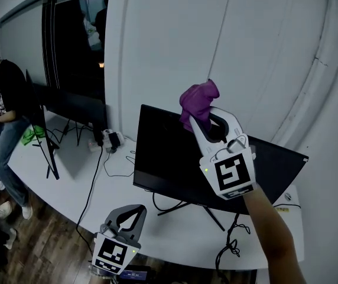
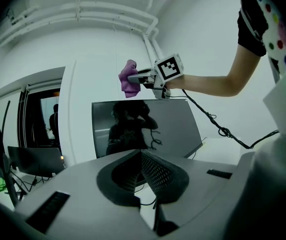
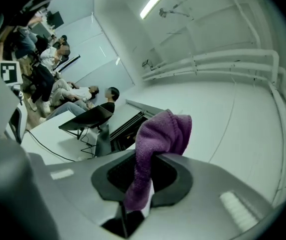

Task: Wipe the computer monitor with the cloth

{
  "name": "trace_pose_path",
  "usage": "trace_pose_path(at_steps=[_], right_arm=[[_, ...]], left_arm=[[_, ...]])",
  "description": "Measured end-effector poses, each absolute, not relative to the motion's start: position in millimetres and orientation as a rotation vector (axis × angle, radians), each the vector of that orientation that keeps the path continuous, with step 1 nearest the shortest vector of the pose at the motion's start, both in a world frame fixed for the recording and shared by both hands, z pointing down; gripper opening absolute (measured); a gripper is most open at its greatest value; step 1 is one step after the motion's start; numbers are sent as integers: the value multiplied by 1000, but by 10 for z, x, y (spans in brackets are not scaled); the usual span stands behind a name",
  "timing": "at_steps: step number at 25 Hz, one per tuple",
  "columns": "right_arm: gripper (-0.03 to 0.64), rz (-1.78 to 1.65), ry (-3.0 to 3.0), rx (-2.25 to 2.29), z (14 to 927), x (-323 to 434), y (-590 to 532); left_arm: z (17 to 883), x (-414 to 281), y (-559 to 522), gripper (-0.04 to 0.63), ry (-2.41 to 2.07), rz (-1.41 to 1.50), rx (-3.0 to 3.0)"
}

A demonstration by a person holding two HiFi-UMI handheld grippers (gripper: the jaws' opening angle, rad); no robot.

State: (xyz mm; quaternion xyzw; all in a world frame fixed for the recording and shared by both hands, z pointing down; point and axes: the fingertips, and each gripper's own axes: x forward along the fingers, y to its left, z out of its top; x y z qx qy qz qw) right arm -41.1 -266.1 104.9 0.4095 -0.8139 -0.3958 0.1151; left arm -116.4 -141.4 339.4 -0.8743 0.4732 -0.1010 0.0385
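A person's right gripper [image 1: 201, 120] was raised at the middle of the scene, its two jaws clamped on a purple cloth [image 1: 197, 98] that bunched up above the fingertips and hung down between them. The cloth sat at the top edge of a black computer monitor [image 1: 166, 158], towards its left end; whether it touched the dark screen could not be told. The monitor stood on a thin stand on a white table [image 1: 68, 179], in front of a white wall [image 1: 246, 52], with black cables [image 1: 234, 241] trailing near its right side. The left gripper [image 1: 136, 210] was held low and near, well apart from the monitor, its jaws closed together with nothing between them. Further left on the table stood a second dark monitor [image 1: 74, 105], and a person in a black top [image 1: 6, 93] sat at the far left edge.
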Motion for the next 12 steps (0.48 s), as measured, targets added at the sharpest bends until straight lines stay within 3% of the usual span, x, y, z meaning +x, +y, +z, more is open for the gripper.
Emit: trace_pose_path(at_steps=[12], right_arm=[[69,-1349,-2109,957,993,-974,-3336]], left_arm=[[3414,-1364,-1353,6,1526,-331,-2639]])
